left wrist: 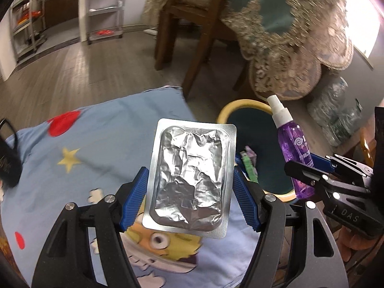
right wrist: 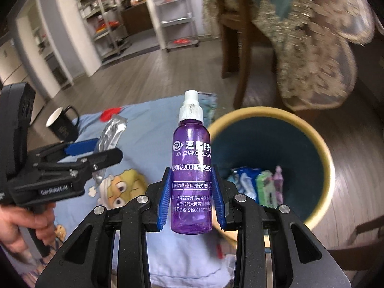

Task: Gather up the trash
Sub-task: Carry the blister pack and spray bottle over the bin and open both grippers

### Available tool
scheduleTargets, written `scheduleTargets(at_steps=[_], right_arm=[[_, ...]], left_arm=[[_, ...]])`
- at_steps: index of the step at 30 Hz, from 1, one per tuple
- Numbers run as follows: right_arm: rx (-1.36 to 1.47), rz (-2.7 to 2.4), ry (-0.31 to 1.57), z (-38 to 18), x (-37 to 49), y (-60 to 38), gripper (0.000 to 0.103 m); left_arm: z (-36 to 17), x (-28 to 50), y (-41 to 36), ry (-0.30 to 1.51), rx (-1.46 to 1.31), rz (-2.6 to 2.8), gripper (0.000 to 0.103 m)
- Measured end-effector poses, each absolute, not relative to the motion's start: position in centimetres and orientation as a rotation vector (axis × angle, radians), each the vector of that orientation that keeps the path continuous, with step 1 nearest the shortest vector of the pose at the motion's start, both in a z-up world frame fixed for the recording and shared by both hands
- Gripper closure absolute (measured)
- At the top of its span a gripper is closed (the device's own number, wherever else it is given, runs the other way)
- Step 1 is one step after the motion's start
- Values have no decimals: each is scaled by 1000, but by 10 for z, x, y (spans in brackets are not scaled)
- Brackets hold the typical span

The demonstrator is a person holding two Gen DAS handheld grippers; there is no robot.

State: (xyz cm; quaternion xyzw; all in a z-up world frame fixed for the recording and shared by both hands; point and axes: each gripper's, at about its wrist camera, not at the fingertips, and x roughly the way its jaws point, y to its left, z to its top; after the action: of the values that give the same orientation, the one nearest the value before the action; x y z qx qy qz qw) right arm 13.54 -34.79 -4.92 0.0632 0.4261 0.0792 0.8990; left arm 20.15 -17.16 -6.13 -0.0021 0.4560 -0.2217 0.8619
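My left gripper [left wrist: 190, 192] is shut on a silver foil blister pack [left wrist: 189, 172], held upright above a blue cartoon cloth [left wrist: 96, 144]. My right gripper [right wrist: 192, 199] is shut on a purple spray bottle [right wrist: 192, 168] with a white nozzle; the bottle also shows in the left wrist view [left wrist: 294, 151], just over the bin's near rim. The trash bin [right wrist: 324, 158], yellow-rimmed and dark teal inside, holds several wrappers [right wrist: 261, 187] and shows in the left wrist view [left wrist: 237, 106] too. The left gripper and foil pack [right wrist: 110, 134] appear at left in the right wrist view.
A black mug [right wrist: 63, 122] stands on the cloth at the far left. A wooden chair [left wrist: 189, 36] and a table with a lace-edged teal cloth [left wrist: 300, 40] stand behind the bin. Metal shelves [right wrist: 105, 21] line the far wall. Bagged plastic bottles [left wrist: 336, 117] lie at right.
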Motion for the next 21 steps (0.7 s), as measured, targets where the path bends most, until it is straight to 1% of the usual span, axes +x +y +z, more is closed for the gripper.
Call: scheduleTargets(at_steps=[12, 18, 21], right_arm=[[356, -52, 805, -46, 124, -427, 70], [486, -115, 788, -52, 118, -458, 70], [488, -130, 802, -55, 120, -459, 69]], left_arm=[[-73, 215, -262, 960, 47, -627, 34], [-94, 229, -303, 1002, 78, -677, 34], [-105, 234, -313, 1031, 70, -676, 33]])
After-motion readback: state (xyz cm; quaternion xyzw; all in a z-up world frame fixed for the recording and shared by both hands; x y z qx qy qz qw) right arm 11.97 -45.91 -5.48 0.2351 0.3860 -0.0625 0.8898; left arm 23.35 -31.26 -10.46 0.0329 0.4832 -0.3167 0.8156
